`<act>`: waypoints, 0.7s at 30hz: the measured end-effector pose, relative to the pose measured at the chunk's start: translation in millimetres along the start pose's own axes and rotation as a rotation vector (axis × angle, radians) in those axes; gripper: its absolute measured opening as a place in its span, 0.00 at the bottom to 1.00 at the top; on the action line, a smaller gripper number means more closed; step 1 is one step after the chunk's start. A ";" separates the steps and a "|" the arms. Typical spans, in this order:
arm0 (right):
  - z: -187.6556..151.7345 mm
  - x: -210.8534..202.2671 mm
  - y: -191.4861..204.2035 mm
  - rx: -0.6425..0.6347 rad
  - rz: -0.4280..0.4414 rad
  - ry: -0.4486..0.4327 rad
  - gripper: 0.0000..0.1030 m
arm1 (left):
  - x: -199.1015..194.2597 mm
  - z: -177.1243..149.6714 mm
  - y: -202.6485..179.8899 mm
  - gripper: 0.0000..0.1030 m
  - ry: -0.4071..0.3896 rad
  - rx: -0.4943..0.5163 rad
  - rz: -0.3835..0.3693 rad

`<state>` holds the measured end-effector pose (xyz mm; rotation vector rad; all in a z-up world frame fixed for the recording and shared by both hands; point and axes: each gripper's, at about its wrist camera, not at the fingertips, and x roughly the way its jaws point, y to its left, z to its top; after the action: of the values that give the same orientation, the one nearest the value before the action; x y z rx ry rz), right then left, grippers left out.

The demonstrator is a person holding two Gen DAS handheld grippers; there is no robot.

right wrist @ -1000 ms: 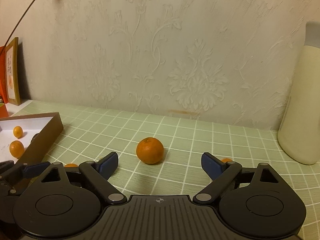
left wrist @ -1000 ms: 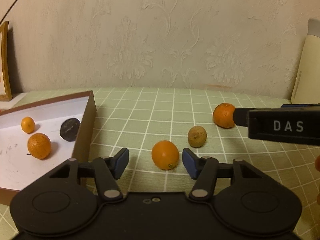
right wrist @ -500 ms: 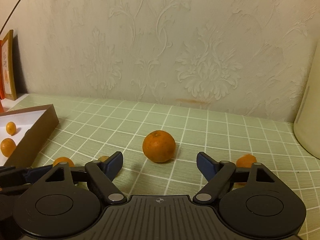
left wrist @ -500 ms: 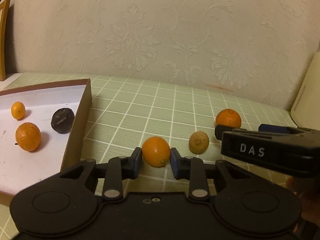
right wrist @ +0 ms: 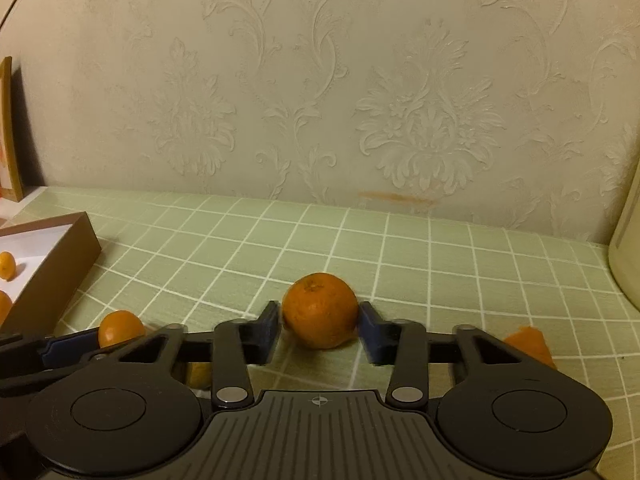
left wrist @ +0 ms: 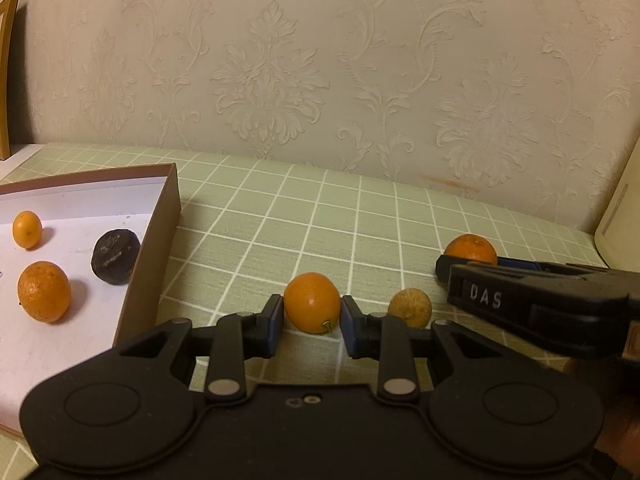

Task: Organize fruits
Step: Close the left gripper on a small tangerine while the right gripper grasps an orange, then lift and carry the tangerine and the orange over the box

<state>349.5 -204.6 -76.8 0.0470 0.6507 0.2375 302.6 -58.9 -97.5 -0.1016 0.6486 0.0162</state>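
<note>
The smooth orange [left wrist: 312,302] sits on the bench right of the brown box [left wrist: 149,256], clamped between the blue pads of my left claw [left wrist: 312,322]. Farther right of the box, the dimpled mandarin [right wrist: 319,310] lies between the pads of my right claw [right wrist: 320,330], whose jaws are closing on it. A small tan fruit [left wrist: 410,307] rests between the two.

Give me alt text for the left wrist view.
The left gripper is shut on a smooth orange fruit on the green checked tablecloth. Left, a brown box holds two orange fruits and a dark one; right, a tan fruit sits beside the right gripper's arm.
</note>
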 end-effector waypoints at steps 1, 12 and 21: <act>0.5 -1.9 -0.3 -0.003 -0.002 -0.006 0.40 | 0.1 0.7 0.7 0.20 0.003 -0.004 -0.002; 10.2 -49.1 -6.1 -0.012 -0.028 -0.055 0.40 | -35.0 11.9 -7.3 0.20 -0.037 0.028 -0.026; 3.9 -93.1 12.6 -0.048 -0.024 -0.074 0.40 | -78.3 15.4 -8.2 0.20 -0.078 0.071 -0.038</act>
<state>277.7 -214.0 -16.8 0.0018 0.5710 0.2270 249.9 -64.2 -37.3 -0.0446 0.5682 -0.0398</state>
